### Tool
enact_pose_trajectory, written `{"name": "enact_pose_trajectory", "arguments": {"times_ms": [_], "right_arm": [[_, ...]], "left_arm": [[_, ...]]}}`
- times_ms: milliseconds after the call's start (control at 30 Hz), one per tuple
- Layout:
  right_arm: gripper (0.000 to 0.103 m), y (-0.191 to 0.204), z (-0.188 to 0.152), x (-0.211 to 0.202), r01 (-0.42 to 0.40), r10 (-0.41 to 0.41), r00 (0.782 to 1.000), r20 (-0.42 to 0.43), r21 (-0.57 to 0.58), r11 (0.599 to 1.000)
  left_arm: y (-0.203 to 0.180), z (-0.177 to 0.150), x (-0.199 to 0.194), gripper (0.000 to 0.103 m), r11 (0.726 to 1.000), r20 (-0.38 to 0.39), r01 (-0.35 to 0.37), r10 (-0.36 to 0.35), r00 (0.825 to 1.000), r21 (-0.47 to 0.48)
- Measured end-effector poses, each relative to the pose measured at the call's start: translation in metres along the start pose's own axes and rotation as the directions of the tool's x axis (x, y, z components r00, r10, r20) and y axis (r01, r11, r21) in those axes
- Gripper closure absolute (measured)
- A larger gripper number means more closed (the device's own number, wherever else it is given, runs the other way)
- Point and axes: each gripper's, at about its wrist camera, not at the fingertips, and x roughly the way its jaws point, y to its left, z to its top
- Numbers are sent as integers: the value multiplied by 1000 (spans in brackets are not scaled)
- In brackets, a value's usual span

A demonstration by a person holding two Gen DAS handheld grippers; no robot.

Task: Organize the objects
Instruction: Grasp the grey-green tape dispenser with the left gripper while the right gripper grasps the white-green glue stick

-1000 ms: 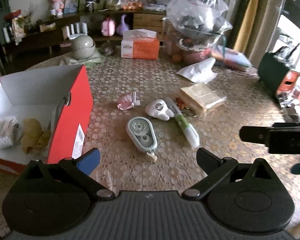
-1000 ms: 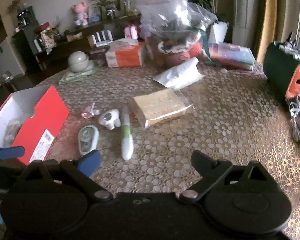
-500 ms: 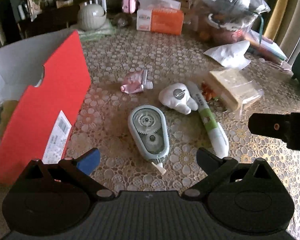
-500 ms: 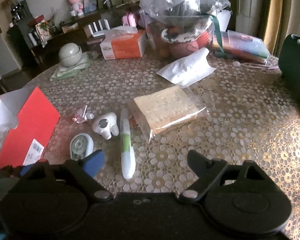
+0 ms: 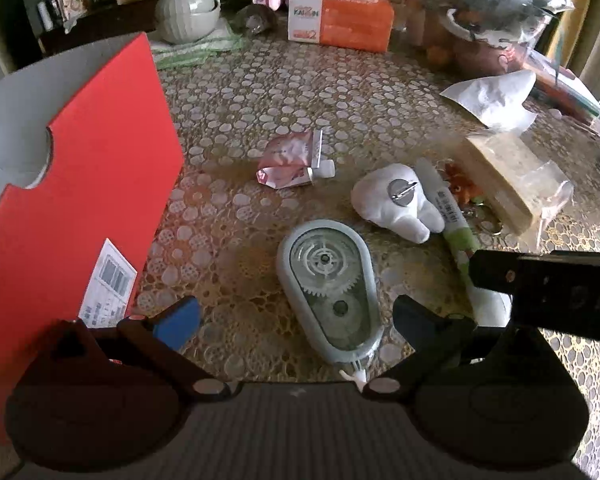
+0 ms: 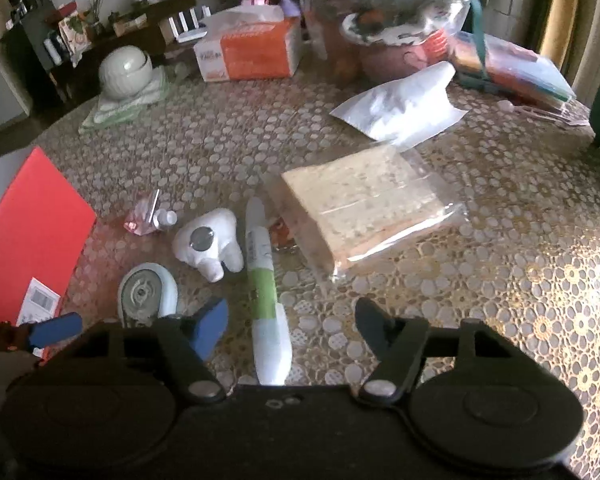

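A grey correction tape dispenser (image 5: 332, 292) lies on the patterned tablecloth between the wide-apart fingers of my left gripper (image 5: 296, 316), which is open and does not touch it. The white and green pen (image 6: 266, 300) lies between the fingers of my right gripper (image 6: 292, 326); its jaws are closing, with the pads still off the pen. A white tooth-shaped toy (image 5: 400, 204) and a pink pouch (image 5: 290, 160) lie just beyond. The red box (image 5: 80, 200) stands at the left. My right gripper's body crosses the left wrist view at the right edge.
A bagged block of pale sheets (image 6: 364, 204) lies right of the pen. Farther back are a white bag (image 6: 404, 108), an orange tissue box (image 6: 256, 48), a round white pot (image 6: 124, 72) and plastic bags of goods (image 6: 400, 12).
Both grippers came down and forward toward the table. The tape dispenser now sits between the left fingers and the pen between the right ones. The right fingers have narrowed.
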Motion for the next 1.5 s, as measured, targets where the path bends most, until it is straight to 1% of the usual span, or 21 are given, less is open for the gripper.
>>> {"name": "enact_pose_trajectory", "arguments": {"times_ms": [133, 267, 367, 433, 467, 500, 533, 567, 600, 633, 667, 733, 867, 1133, 1267, 1500], "right_arm": [[47, 6, 1, 8, 15, -15, 1000, -8, -12, 1000], [50, 14, 3, 13, 28, -28, 1000, -11, -27, 999], [58, 21, 2, 17, 43, -44, 999, -16, -58, 997], [72, 25, 2, 20, 52, -54, 998, -22, -81, 995], [76, 27, 1, 22, 53, -56, 998, -26, -92, 994], [80, 28, 1, 22, 49, -51, 998, -24, -94, 994], [82, 29, 0, 23, 45, -48, 999, -23, -96, 994], [82, 30, -1, 23, 45, -48, 999, -21, -102, 994], [82, 32, -1, 23, 48, -50, 999, -19, -110, 993], [82, 32, -1, 23, 46, -48, 999, -18, -113, 993], [82, 33, -1, 23, 40, -42, 999, -17, -112, 993], [83, 32, -2, 22, 35, -37, 999, -15, -114, 993], [83, 27, -7, 18, 18, -19, 1000, -4, -93, 995], [83, 11, -19, -7, -50, 50, 999, 21, -16, 999], [83, 6, -30, -22, -82, 82, 996, 33, 11, 997], [83, -6, -48, -46, -141, 135, 989, 63, 101, 985]], "left_arm": [[-5, 0, 3, 0, 1000, 12, -14, 14, 1000, 18], [-6, -1, 3, 0, 1000, 22, -24, 24, 999, 9], [-7, -2, 2, 0, 1000, 32, -27, 27, 999, 7], [-7, -3, 1, 2, 1000, 35, -28, 28, 999, 4], [-7, -4, 1, 3, 1000, 39, -27, 27, 999, 6], [-8, -4, -1, 8, 1000, 46, -22, 21, 999, 11], [-9, -5, -3, 14, 1000, 55, -19, 18, 998, 19], [-10, -6, -5, 18, 1000, 63, -13, 11, 998, 26], [-11, -6, -7, 27, 999, 70, -7, 4, 998, 36], [-13, -7, -9, 38, 999, 76, -3, -1, 997, 45], [-14, -7, -10, 44, 999, 79, 2, -6, 997, 50], [-14, -7, -13, 59, 998, 79, 8, -12, 997, 54], [-9, -8, -16, 59, 998, 67, 26, -29, 997, 49], [6, -20, -27, 59, 997, 35, 73, -74, 997, 31], [11, -30, -35, 59, 993, 18, 112, -113, 993, 34], [18, -41, -51, 59, 985, -5, 166, -166, 986, 36]]}}
